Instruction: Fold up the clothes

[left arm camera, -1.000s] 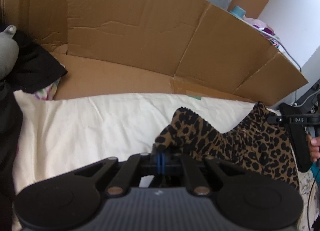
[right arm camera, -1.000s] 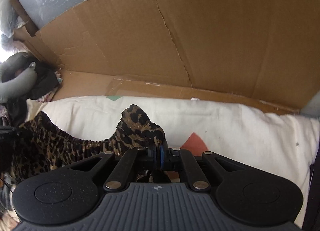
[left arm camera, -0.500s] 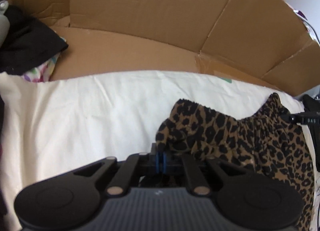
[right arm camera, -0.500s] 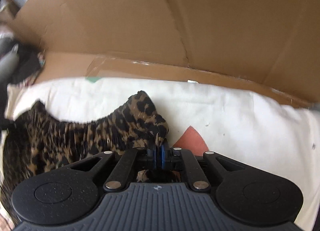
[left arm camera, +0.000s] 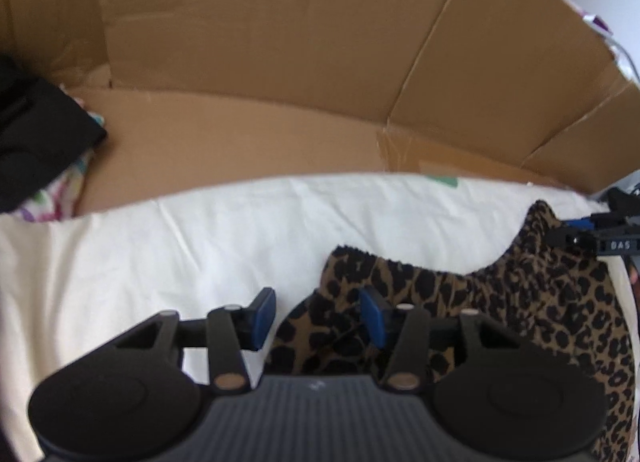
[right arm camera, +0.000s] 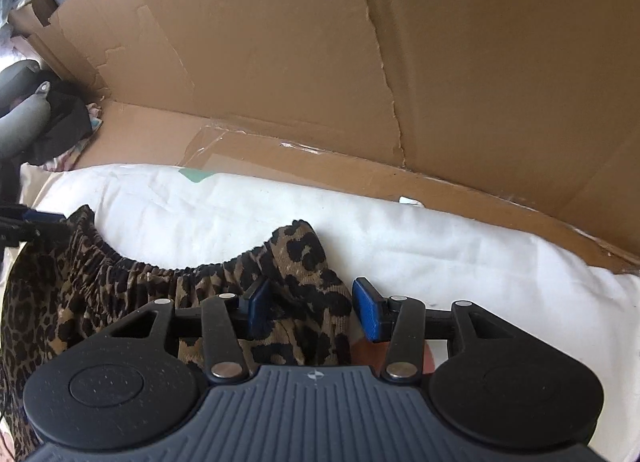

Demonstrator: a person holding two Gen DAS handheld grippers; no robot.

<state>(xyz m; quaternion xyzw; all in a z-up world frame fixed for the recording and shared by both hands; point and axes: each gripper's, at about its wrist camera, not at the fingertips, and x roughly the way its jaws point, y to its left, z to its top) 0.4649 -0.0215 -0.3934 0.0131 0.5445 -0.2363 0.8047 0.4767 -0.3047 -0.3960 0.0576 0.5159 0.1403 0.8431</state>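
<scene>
Setting: a cream sheet (left arm camera: 168, 254) spread over a soft surface, walled at the back by flattened cardboard panels (right arm camera: 460, 82). A heap of dark clothing (left arm camera: 36, 142) sits at the far left edge, off the sheet.

Item: leopard-print garment (left arm camera: 500, 302), one piece, gathered elastic waistband (right arm camera: 168, 268) running across between the two tools. It lies on the sheet, waistband edge toward the cardboard, both corners slightly humped.

Left gripper (left arm camera: 318, 316): jaws spread wide, holding nothing — the left waistband corner lies slack between the blue pads.

Right gripper (right arm camera: 312, 312): likewise wide open, empty, the right waistband corner bunched in the gap without being pinched.

Handling, by judgement: light, thin, fully limp cloth; it will sag and crumple wherever unsupported and slide easily over the sheet. The shirred elastic band is the thickest, firmest part, so the waistband corners look like the surest places to take hold; the loose body would slip or bunch.

Containers: the cardboard reads as an opened-out box — no contents visible on it here. Folded or merely laid out flat cannot be settled, since the lower part of the garment is hidden behind the tools.
</scene>
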